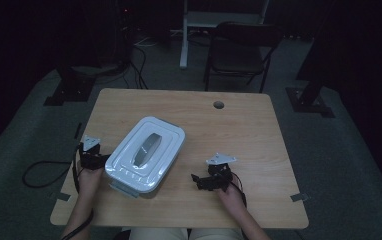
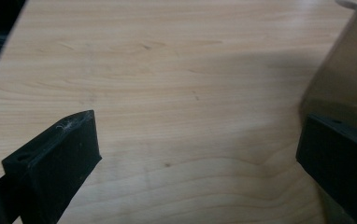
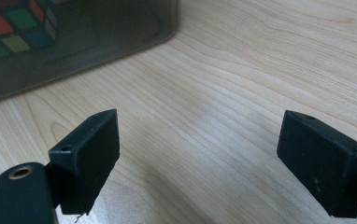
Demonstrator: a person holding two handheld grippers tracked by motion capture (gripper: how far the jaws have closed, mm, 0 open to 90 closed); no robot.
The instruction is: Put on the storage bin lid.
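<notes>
Right gripper (image 3: 200, 154) jaws apart, lidded box (image 1: 145, 153) beside

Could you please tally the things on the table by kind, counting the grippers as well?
Lidded storage box: 1
Colour-tiled puzzle cube, seen through the box wall: 1
Handheld grippers, left gripper and right gripper, both with fingers spread: 2
Total: 4
</notes>
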